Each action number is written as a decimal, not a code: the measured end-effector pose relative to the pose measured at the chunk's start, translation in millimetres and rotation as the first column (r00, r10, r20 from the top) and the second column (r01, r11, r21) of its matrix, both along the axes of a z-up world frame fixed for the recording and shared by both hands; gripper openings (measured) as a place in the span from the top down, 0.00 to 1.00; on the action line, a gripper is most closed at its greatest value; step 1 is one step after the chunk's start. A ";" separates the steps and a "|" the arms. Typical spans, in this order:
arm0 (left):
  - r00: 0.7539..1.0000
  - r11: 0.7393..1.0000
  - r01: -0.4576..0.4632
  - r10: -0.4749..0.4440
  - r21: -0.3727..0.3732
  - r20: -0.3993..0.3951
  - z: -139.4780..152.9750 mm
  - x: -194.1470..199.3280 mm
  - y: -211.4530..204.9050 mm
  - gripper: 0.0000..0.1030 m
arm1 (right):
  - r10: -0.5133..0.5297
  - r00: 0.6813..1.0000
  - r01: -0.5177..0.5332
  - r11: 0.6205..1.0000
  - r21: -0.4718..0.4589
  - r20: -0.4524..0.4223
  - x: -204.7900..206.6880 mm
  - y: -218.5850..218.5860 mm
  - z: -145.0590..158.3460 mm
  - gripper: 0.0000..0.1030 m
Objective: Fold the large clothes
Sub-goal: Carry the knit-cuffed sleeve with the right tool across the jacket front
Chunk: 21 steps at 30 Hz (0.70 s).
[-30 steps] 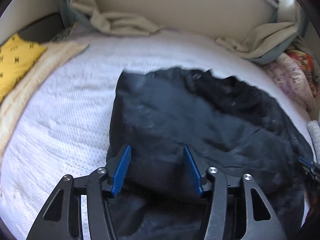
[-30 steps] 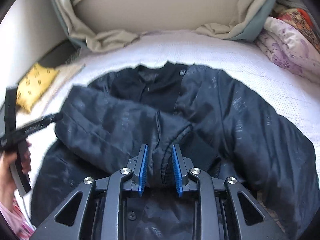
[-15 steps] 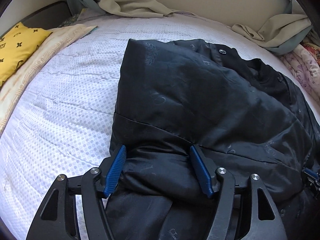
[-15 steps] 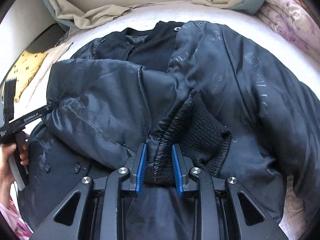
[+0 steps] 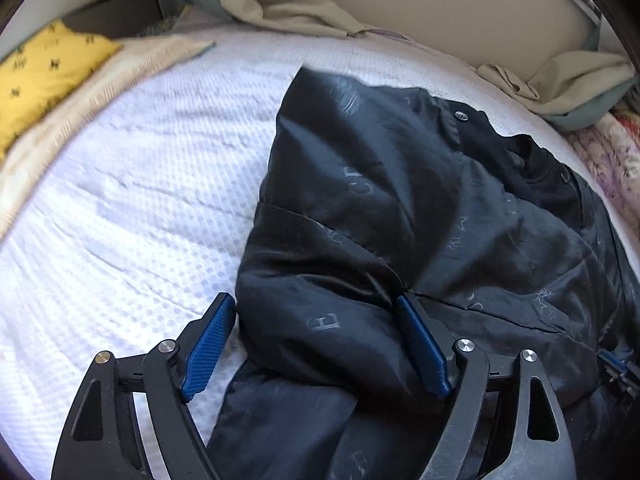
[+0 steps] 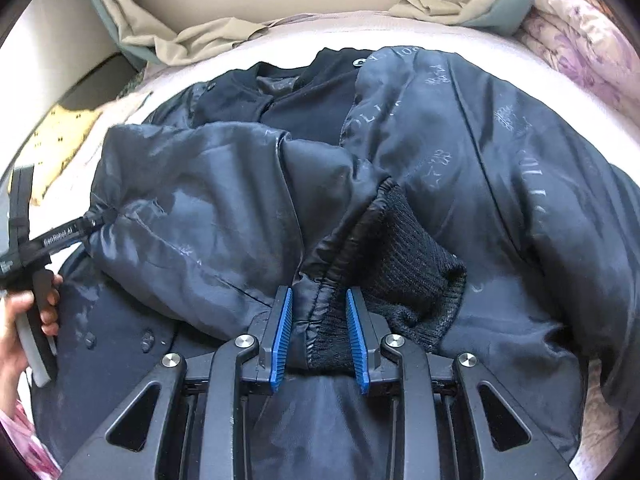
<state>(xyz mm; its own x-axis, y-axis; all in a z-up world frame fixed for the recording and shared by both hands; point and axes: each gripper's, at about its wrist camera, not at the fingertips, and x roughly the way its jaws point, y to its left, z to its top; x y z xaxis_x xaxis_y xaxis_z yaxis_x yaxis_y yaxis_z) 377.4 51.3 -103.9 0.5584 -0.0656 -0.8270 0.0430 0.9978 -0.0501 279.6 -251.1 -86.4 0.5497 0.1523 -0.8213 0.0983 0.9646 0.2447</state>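
A glossy black jacket [image 6: 460, 184], padded and faintly printed with pale letters and stars, is lying spread on a white, dimple-textured mattress [image 5: 132, 216]. The right tool [image 6: 319, 322] is pinching the end of a sleeve [image 6: 224, 208] folded across the jacket's front: its ribbed blue pads [image 6: 282, 336] are pressing on the gathered satin seam where the sleeve meets a coarse, ribbed knit cuff [image 6: 412, 268], which is bulging out just right of the tool. Ahead of it, the dark collar [image 6: 320, 92] with a metal snap is lying open. The left tool [image 5: 316, 344] is standing with its jaws spread wide, straddling a puffy roll of the same sleeve near its shoulder; the left pad [image 5: 208, 348] is over bare mattress beside the fabric, and the right pad is touching the fold. In the right wrist view the left tool [image 6: 94, 220] is meeting the sleeve's far-left edge, held by a hand [image 6: 18, 320]. Far left of the left tool, a yellow patterned cushion [image 5: 44, 68] is lying on a cream blanket [image 5: 92, 92]; crumpled beige cloth [image 5: 280, 12] is lying beyond the jacket.
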 end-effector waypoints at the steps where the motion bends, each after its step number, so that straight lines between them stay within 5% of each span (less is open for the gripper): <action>1: 1.000 1.000 0.001 -0.001 0.018 0.008 4.6 -1.7 -2.0 0.17 | -0.001 1.000 0.001 1.000 0.013 -0.003 -1.1 -1.0 2.3 0.70; 4: 0.999 0.999 0.000 -0.002 0.051 0.040 21.9 -9.4 -5.0 0.17 | 0.003 1.000 -0.002 0.999 0.044 -0.010 -2.9 0.6 13.5 0.55; 12: 0.993 0.997 0.026 -0.034 0.074 0.114 56.4 -28.1 -23.1 0.17 | 0.004 0.993 0.000 0.999 -0.034 0.118 -22.4 11.4 58.7 0.52; 21: 0.992 0.995 0.078 -0.084 0.061 0.097 63.5 -46.0 -36.6 0.16 | 0.017 1.000 -0.016 0.997 -0.069 0.012 -9.6 19.4 13.6 0.52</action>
